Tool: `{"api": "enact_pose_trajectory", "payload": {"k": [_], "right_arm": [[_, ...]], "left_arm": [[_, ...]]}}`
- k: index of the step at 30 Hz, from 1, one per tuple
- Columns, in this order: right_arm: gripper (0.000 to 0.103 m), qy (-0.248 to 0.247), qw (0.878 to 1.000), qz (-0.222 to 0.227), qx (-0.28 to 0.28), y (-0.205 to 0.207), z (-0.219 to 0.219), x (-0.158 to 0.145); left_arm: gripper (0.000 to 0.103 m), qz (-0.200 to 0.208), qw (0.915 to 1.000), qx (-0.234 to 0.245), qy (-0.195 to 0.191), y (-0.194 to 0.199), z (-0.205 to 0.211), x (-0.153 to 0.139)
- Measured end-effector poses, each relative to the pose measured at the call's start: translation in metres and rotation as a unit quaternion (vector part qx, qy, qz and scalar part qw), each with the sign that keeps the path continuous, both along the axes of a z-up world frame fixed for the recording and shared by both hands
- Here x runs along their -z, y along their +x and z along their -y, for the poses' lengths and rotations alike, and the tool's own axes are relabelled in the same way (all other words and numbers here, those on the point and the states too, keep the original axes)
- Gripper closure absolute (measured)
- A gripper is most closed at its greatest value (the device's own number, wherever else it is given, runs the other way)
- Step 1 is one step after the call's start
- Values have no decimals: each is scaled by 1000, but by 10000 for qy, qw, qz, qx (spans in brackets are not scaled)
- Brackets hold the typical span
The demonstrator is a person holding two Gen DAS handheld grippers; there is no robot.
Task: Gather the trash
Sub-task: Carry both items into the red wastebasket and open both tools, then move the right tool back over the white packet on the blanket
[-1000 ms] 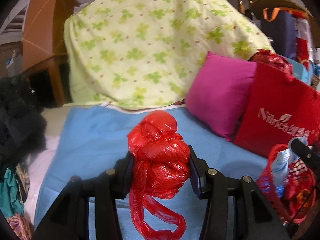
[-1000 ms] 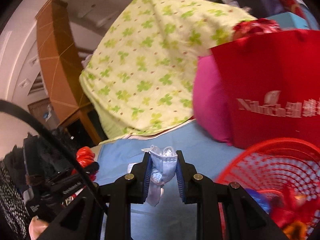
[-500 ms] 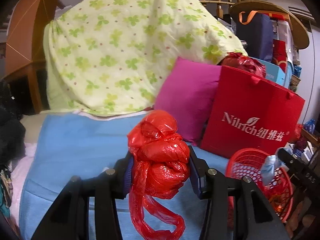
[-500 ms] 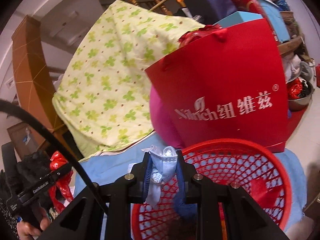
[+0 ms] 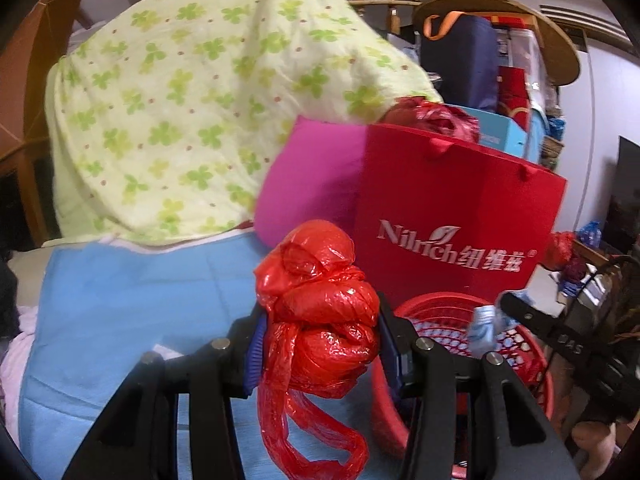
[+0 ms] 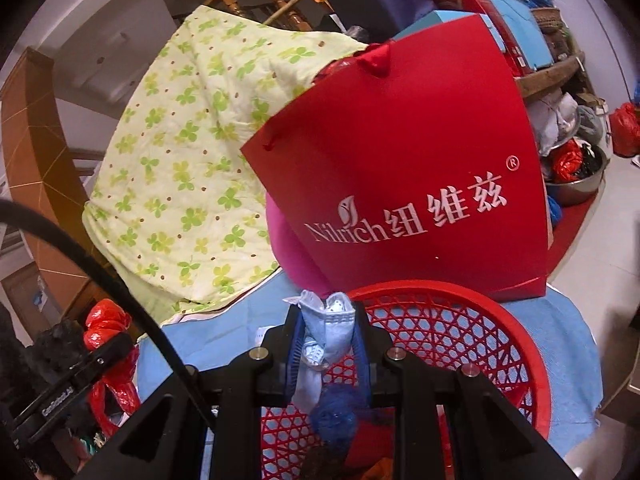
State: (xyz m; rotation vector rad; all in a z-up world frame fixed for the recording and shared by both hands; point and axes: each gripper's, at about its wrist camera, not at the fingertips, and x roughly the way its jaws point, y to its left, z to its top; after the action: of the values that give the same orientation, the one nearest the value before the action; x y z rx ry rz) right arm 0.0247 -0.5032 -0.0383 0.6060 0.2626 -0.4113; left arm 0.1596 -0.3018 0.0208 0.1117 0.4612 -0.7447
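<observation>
Over the blue sheet (image 5: 120,312), left fingers (image 5: 320,344) grip red bag (image 5: 320,300); right fingers (image 6: 326,344) grip mask (image 6: 328,328).

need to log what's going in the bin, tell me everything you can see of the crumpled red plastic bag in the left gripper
The crumpled red plastic bag is thin, glossy, translucent film, wadded into a knotted lump with a loose loop hanging below. The left gripper is shut on it, a pad pressing each side, holding it above the blue sheet, beside the round red lattice plastic basket. Nothing else visibly touches it.
</observation>
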Motion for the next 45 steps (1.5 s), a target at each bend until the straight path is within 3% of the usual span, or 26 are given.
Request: {"api": "enact_pose_trajectory", "payload": {"k": [6,10,15,17,20,23,24,26,27,32,37,42,45], "right_arm": [[78,27,9999,-54,116,-3,8,3],[78,58,9997,-38,236,-9,14,5],[78,20,9993,-108,368,-11,17,5],[77,14,9991,-117,400,-12,18,5],[76,3,9987,-201,473,-11,19,5],[69,86,9986,-225,466,-10,21,5],[66,132,9986,-207,471,-11,23,6],[30,183,9986,-154,481,-12,23,6],[27,182,9984,-107,529,-13,23,5],[27,-137,9987,160,454,-15,8,-5],[27,-528,9977,386,147,-6,-19,-17],[27,-837,9932,743,-323,3,-56,-26],[27,-1002,9890,841,-691,16,-80,-29]], "left_arm": [[53,-133,9980,580,-228,-10,11,1],[53,-357,9913,1159,-512,-14,18,7],[50,-583,9840,1592,-539,-18,35,23],[45,-687,9812,1730,-517,-20,42,30],[29,-799,9806,1739,-430,-20,47,38],[28,-742,9826,1662,-358,-18,47,42],[27,-721,9836,1618,-329,-17,45,42],[27,-653,9861,1499,-295,-13,39,42],[27,-619,9876,1418,-267,-10,34,42],[27,-348,9965,759,41,12,3,45],[27,-135,9992,-178,343,46,-47,49],[27,-149,9898,-1273,617,83,-109,55],[27,-145,9775,-1895,917,101,-143,63]]}}
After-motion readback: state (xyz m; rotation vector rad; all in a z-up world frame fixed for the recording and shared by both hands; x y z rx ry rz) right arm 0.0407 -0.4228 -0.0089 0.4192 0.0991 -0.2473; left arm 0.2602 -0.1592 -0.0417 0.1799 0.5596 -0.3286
